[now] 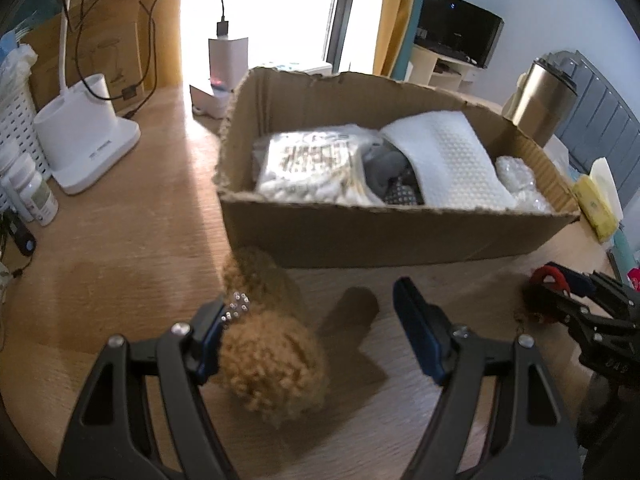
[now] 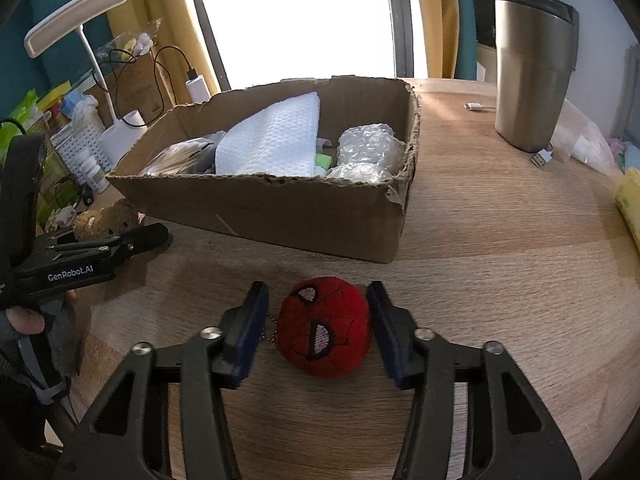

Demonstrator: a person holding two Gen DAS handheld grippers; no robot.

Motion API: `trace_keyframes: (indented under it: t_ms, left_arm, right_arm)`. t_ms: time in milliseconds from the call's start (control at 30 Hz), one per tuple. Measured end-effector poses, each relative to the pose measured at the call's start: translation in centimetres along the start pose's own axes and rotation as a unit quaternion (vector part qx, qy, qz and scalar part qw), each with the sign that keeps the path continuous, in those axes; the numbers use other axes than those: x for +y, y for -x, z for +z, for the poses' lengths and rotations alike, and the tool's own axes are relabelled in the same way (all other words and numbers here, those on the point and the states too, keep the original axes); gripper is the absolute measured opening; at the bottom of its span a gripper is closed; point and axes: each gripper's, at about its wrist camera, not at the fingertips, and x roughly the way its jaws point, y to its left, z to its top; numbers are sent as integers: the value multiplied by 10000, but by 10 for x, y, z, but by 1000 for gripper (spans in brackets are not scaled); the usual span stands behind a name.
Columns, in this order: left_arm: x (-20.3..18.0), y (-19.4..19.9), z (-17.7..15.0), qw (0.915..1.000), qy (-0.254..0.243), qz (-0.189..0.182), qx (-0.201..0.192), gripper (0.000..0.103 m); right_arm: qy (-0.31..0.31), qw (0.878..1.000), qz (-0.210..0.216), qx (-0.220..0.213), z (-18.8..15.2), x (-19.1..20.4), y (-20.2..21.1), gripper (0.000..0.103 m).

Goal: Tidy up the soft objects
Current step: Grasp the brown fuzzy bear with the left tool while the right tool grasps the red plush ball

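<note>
A fuzzy brown plush toy (image 1: 268, 356) with a bead chain lies on the wooden table between the fingers of my left gripper (image 1: 312, 316), close against the left finger. That gripper is open. A red spider-mask plush ball (image 2: 324, 328) lies on the table between the fingers of my right gripper (image 2: 318, 320), which is open around it with small gaps on both sides. An open cardboard box (image 1: 380, 232) stands just beyond both toys; it also shows in the right wrist view (image 2: 280, 208). It holds white foam sheet (image 1: 444, 160), bubble wrap (image 2: 368, 152) and a packet.
A white desk lamp base (image 1: 84, 140), a perforated white basket (image 1: 16, 128), pill bottles and cables stand on the left. A steel tumbler (image 2: 532, 72) and a USB cable (image 2: 542, 158) are on the right. A yellow pack (image 1: 596, 208) lies by the box.
</note>
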Motion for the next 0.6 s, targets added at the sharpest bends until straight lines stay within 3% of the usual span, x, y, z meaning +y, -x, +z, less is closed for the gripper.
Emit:
trace_keyframes:
  t_ms: [133, 600]
  left_arm:
    - [-7, 4, -2, 9998, -186, -89, -48, 57]
    - [-38, 24, -9, 9971, -667, -328, -158, 41]
  right_arm:
    - [87, 9999, 47, 22, 0, 3, 0, 44]
    - [207, 9995, 193, -129, -4, 9, 13, 43]
